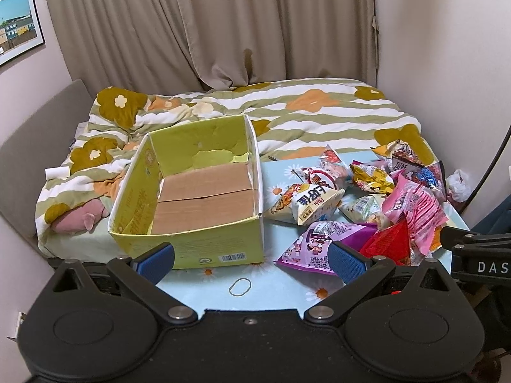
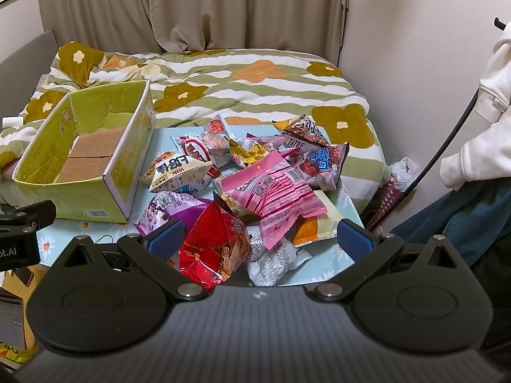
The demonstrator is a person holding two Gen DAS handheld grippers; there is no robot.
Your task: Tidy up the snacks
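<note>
Both tongs, left tongs and right tongs, are spread wide and empty; red snack bag, lower centre on desk, is judged light, crinkly, slippery, best pinched at its crimped top seam.

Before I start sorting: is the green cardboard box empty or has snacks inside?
Empty. The green cardboard box shows only its bare brown floor; all snack packets lie outside it.

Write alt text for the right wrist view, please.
The open right gripper hovers over a pile of snack packets on a light blue table, a red packet nearest. An empty yellow-green cardboard box sits at left, a flowered bed behind.
</note>
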